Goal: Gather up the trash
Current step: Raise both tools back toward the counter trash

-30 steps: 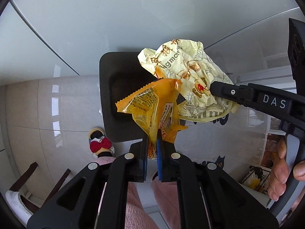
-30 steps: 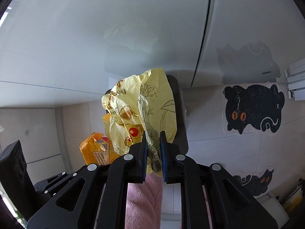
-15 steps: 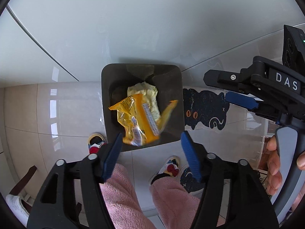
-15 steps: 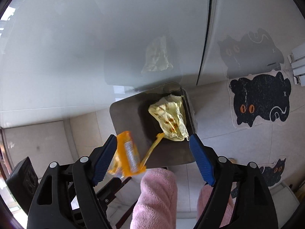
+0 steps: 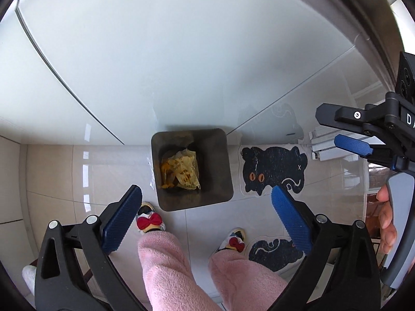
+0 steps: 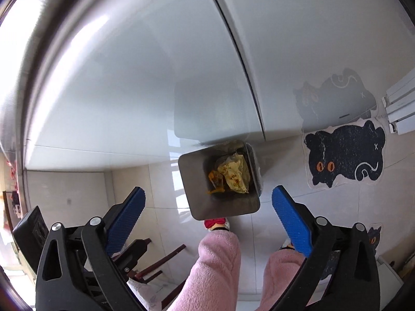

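Observation:
A dark square trash bin (image 5: pixel 223 171) stands on the tiled floor against a white cabinet; it also shows in the right wrist view (image 6: pixel 192 181). A pale yellow wrapper (image 5: pixel 186 171) and an orange wrapper (image 5: pixel 166 173) lie at its bottom; the right wrist view shows the yellow wrapper (image 6: pixel 234 173) and the orange wrapper (image 6: pixel 215 178) too. My left gripper (image 5: pixel 207 217) is open and empty, high above the bin. My right gripper (image 6: pixel 208 217) is open and empty, also above the bin, and shows at the right of the left wrist view (image 5: pixel 345 132).
The person's pink-trousered legs (image 5: pixel 166 267) and slippers with red bows (image 5: pixel 151 220) stand just in front of the bin. A black cat-shaped mat (image 5: pixel 275 168) lies right of the bin. A wooden chair leg (image 6: pixel 160 261) is at lower left.
Both grippers opened and let go of their wrappers. The yellow and orange wrappers fell into the bin. Both grippers rose away from it.

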`<state>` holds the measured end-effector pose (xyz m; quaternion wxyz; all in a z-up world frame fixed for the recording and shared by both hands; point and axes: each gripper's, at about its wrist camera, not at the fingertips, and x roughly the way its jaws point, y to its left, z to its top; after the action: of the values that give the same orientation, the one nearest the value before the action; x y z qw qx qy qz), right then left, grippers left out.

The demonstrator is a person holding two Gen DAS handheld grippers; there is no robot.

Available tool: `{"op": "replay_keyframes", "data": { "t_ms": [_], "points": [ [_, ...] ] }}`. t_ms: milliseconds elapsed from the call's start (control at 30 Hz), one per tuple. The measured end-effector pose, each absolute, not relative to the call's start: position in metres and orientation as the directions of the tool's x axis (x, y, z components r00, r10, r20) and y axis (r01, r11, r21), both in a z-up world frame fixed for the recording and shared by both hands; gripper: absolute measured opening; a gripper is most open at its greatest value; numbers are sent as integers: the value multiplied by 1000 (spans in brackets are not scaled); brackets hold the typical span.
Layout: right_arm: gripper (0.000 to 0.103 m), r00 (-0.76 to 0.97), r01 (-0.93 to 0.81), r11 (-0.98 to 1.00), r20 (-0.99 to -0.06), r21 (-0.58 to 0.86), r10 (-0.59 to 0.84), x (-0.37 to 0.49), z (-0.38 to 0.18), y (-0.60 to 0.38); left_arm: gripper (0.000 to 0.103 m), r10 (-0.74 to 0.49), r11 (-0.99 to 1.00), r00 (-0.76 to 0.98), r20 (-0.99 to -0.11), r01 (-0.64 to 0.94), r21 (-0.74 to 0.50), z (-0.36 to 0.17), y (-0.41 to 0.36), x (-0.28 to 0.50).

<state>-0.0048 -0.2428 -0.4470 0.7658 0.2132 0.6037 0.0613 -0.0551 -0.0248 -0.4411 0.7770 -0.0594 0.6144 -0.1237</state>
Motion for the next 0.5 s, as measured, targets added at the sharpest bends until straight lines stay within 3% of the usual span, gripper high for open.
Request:
{"op": "replay_keyframes", "data": {
  "t_ms": [500],
  "points": [
    [100,559,75,913,-775,401,294,-13,-285,-285,95,-259,965,490,-833,163,-204,-279,-10,-42]
  ]
}}
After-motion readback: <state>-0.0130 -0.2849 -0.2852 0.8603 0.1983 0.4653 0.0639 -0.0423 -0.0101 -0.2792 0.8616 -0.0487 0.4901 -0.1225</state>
